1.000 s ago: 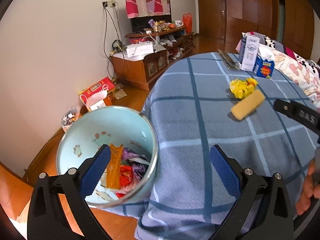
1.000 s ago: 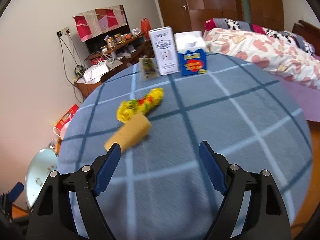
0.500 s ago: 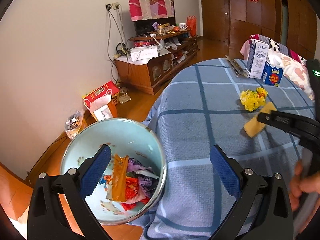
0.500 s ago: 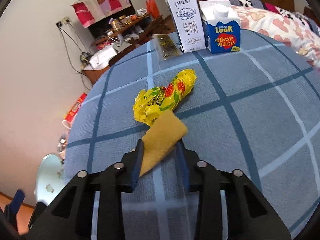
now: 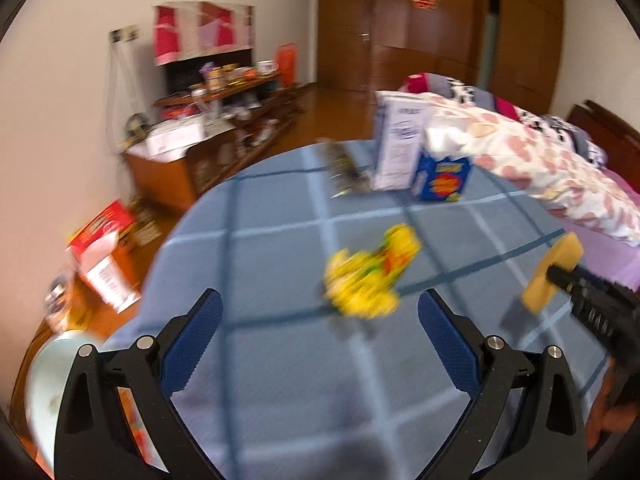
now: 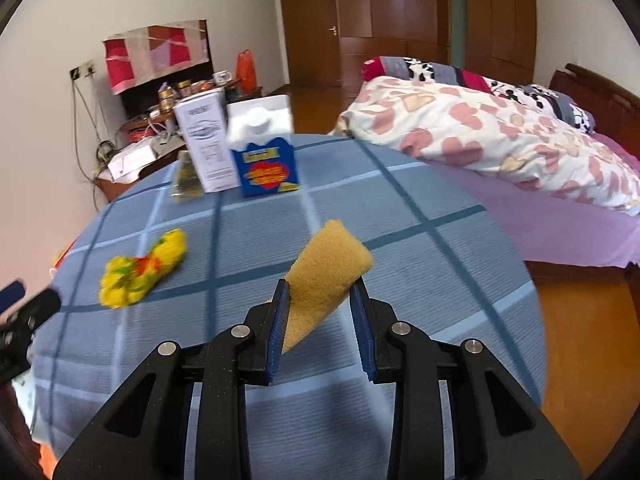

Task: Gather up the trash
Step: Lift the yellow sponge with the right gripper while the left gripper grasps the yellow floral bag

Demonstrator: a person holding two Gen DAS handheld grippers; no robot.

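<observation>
My right gripper (image 6: pixel 320 300) is shut on a tan sponge (image 6: pixel 326 268) and holds it above the blue checked tablecloth (image 6: pixel 400 280). The sponge also shows in the left wrist view (image 5: pixel 554 276), at the far right. A crumpled yellow wrapper (image 6: pixel 142 270) lies on the cloth to the left, also blurred in the left wrist view (image 5: pixel 370 276). My left gripper (image 5: pixel 318 336) is open and empty, just short of the wrapper. The pale blue trash bin (image 5: pixel 46 380) with wrappers inside sits at lower left, off the table edge.
A white carton (image 6: pixel 206 146), a blue carton (image 6: pixel 266 158) and a small packet (image 6: pixel 186 178) stand at the table's far side. A bed with a flowered quilt (image 6: pixel 500 140) is to the right. A wooden cabinet (image 5: pixel 192 152) and a red box (image 5: pixel 102 240) are on the left.
My right gripper has lifted the sponge off the cloth and carried it right of the wrapper. My left gripper has swung from over the bin toward the yellow wrapper.
</observation>
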